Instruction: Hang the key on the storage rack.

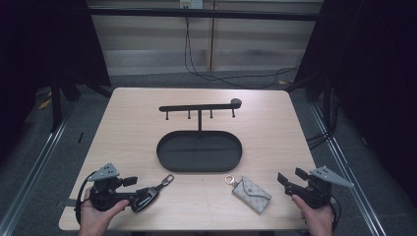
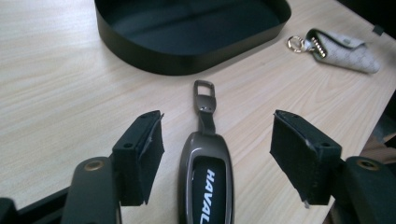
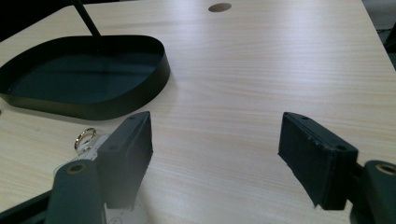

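So we've got both jaws open: left gripper point(image 2: 215, 154) straddles car key point(image 2: 205, 179) near table's point(image 1: 147, 123) front-left corner, right gripper point(image 3: 219, 154) idle, nothing hung.

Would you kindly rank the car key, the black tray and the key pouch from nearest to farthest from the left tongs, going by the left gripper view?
1. The car key, lying between the open left tongs.
2. The black tray, straight ahead beyond the key's metal loop.
3. The key pouch, far off to the upper right.
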